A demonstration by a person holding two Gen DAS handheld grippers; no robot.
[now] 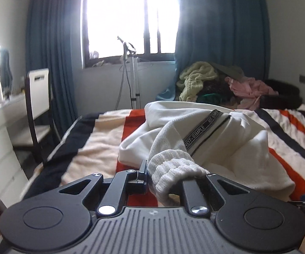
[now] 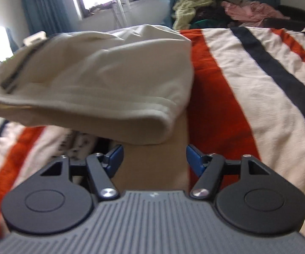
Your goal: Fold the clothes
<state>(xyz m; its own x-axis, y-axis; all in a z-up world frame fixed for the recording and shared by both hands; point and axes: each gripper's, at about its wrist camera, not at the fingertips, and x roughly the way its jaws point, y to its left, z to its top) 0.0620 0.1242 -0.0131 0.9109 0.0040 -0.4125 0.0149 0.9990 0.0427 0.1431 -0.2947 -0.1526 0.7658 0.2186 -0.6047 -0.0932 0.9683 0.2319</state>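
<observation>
Cream sweatshirt (image 1: pixel 205 139) with a ribbed cuff (image 1: pixel 173 169) and a black-and-white lettered tape down the sleeve is the garment being worked; it lies bunched on the striped bedspread (image 1: pixel 101 139), partly lifted off it. In the left wrist view the cuff is bunched between the jaws of the left hand-held gripper (image 1: pixel 167 177), which are drawn narrow and pinch the ribbed knit, so the sleeve end is held and raised while the body trails away toward the middle of the bed.

From the right wrist view the same garment (image 2: pixel 110 80) hangs as a thick folded bulk above the bedspread (image 2: pixel 247 84), its rounded lower edge just ahead of the right hand-held gripper (image 2: pixel 154 158). That gripper's blue pads (image 2: pixel 194 158) stand apart, about halfway, with nothing between them; only bedspread shows in the gap.

My reading is that this is an early step: the sleeve is being carried across the body, or the piece is being lifted to spread it flat. Next the right hand-held gripper needs to reach the hanging edge, close on it, and help pull the fabric taut and flat before any crease is made.

Beyond the bed a pile of other clothes (image 1: pixel 226 84) sits by the blue curtains (image 1: pixel 220 21), with a chair (image 1: pixel 38 110) to the left.
</observation>
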